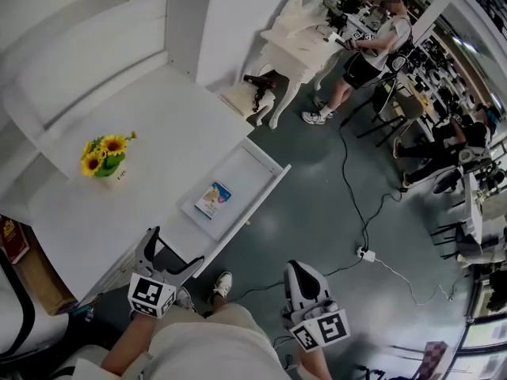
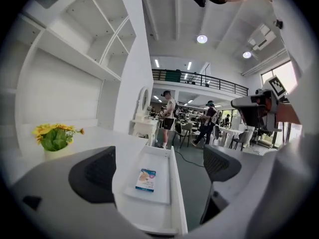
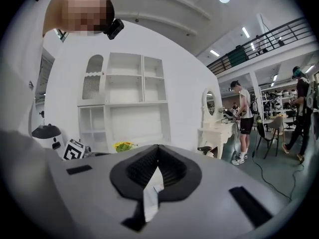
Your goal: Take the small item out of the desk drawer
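Pkt (image 1: pixel 213 199) lies flat mid open drawer (image 1: pixel 245 172). Left gripper (image 1: pixel 173 253) jaws wide apart, empty, short of it. Right gripper (image 1: pixel 304 282) jaws closed, empty. Risk: jaws scrape drawer floor, pkt slides off.

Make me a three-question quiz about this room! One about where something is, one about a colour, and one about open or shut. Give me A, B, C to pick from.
1. Where is the packet?
A. on a shelf
B. in the drawer
C. on the floor

2. What colour are the flowers?
A. yellow
B. red
C. purple

3. How is the left gripper?
A. shut on the packet
B. shut, empty
C. open, empty

Answers:
1 B, the packet lies flat on the floor of the pulled-out drawer.
2 A, the blooms are yellow over green leaves.
3 C, its jaws stand wide apart and hold nothing.
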Tool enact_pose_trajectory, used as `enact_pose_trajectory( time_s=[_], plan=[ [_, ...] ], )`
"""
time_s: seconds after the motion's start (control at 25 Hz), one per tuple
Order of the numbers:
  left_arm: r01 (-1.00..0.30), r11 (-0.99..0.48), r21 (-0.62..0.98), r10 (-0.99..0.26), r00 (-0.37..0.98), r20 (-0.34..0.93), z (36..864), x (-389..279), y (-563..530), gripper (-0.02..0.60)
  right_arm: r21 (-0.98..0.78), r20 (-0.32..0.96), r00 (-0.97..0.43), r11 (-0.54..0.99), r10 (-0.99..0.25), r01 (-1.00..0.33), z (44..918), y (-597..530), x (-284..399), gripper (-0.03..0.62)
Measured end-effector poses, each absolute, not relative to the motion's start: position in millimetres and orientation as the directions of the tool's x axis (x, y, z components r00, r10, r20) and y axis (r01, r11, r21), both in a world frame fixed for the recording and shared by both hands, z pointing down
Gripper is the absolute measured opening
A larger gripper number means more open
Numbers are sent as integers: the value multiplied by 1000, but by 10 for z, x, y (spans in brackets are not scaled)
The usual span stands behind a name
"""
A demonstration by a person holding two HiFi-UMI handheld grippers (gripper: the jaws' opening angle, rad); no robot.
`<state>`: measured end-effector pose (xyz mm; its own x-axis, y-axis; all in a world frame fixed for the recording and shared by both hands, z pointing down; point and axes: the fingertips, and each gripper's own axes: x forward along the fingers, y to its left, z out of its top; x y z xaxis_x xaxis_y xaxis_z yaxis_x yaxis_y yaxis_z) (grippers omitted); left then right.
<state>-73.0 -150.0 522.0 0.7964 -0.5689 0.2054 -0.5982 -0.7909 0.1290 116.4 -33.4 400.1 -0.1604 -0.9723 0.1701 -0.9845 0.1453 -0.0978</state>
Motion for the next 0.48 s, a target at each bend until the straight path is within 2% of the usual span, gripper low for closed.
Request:
enact_pose_trajectory(
  time_s=[0.48],
  plan=[
    [-612,-788,69,-531,732,425,6275,47,-1992,528,-168,206,-201,168,-958,-971,4337,-666,1842,9]
  ],
)
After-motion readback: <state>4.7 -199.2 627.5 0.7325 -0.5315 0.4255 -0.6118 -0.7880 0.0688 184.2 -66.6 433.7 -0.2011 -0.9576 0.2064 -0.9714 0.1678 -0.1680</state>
